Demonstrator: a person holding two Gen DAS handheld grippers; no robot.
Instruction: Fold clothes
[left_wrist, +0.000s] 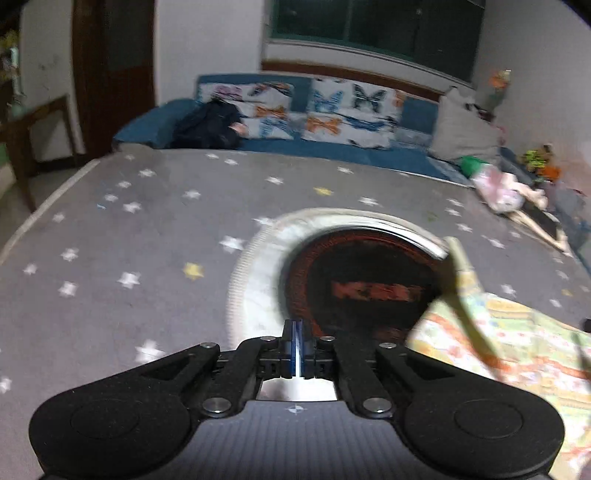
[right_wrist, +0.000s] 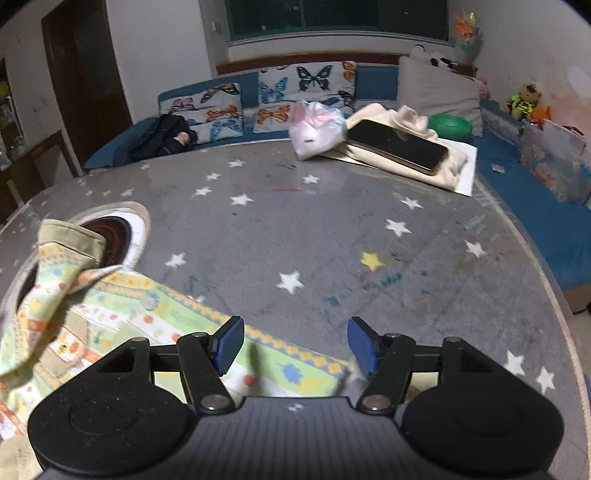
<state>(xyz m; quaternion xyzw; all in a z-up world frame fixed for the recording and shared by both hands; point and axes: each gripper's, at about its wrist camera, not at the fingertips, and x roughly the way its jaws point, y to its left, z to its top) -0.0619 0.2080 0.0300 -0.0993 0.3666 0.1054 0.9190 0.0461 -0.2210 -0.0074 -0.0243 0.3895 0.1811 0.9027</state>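
A small patterned garment (right_wrist: 122, 314), green, yellow and orange with a tan cuff, lies on the grey star-print tabletop (right_wrist: 314, 229). One part of it is lifted and draped at the left. It also shows at the right of the left wrist view (left_wrist: 517, 343). My right gripper (right_wrist: 295, 345) is open, its blue pads (right_wrist: 227, 345) just above the garment's near edge. My left gripper (left_wrist: 296, 347) is shut with nothing seen between its pads, above the table left of the garment.
A round induction cooker (left_wrist: 369, 280) is set in the table's middle. A phone (right_wrist: 397, 146) lies on folded cream cloth (right_wrist: 448, 164) at the far side, beside a plastic bag (right_wrist: 314, 129). A blue sofa (right_wrist: 546, 206) with butterfly cushions runs behind and to the right.
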